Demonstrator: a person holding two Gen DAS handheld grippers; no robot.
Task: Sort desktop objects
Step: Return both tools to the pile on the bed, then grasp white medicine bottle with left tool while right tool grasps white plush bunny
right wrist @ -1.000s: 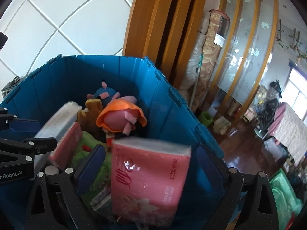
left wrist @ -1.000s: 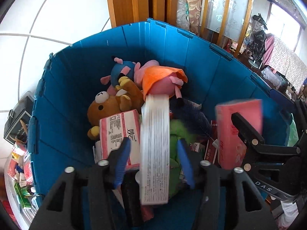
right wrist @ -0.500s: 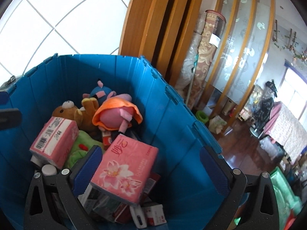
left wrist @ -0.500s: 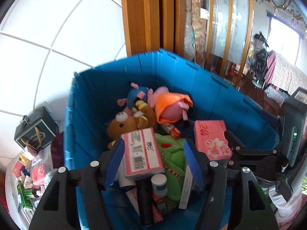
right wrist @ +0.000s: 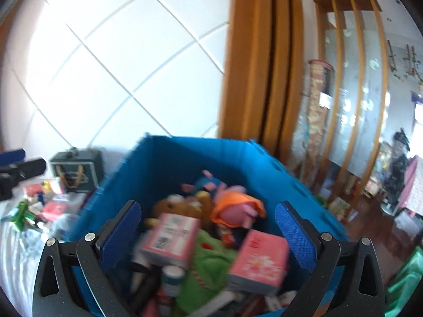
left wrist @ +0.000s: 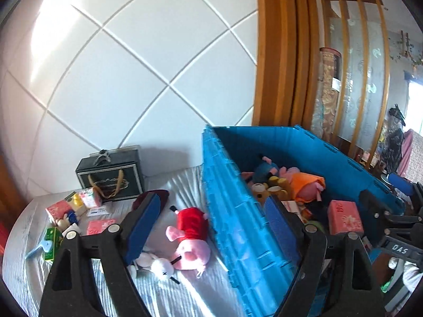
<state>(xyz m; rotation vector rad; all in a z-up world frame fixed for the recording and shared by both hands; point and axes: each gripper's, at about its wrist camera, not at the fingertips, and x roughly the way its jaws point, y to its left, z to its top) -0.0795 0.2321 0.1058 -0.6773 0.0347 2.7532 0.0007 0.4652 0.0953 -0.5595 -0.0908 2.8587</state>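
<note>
Most items already lie in the blue crate (left wrist: 238, 211), among them two pink tissue packs (right wrist: 257, 257). Left of it, the table (left wrist: 185, 185) holds a pig toy (left wrist: 189, 233), a dark box (left wrist: 109, 175) and small packets (left wrist: 56, 211), all unsorted. Both grippers, left (left wrist: 211, 229) and right (right wrist: 208, 235), stand wide and empty, the left's jaws having just been opening.

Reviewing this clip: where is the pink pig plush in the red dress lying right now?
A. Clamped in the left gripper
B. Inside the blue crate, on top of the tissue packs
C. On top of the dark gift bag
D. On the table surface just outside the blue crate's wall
D: in the left wrist view the pig plush lies on the striped table cover beside the outer wall of the blue crate, with nothing gripping it.
</note>
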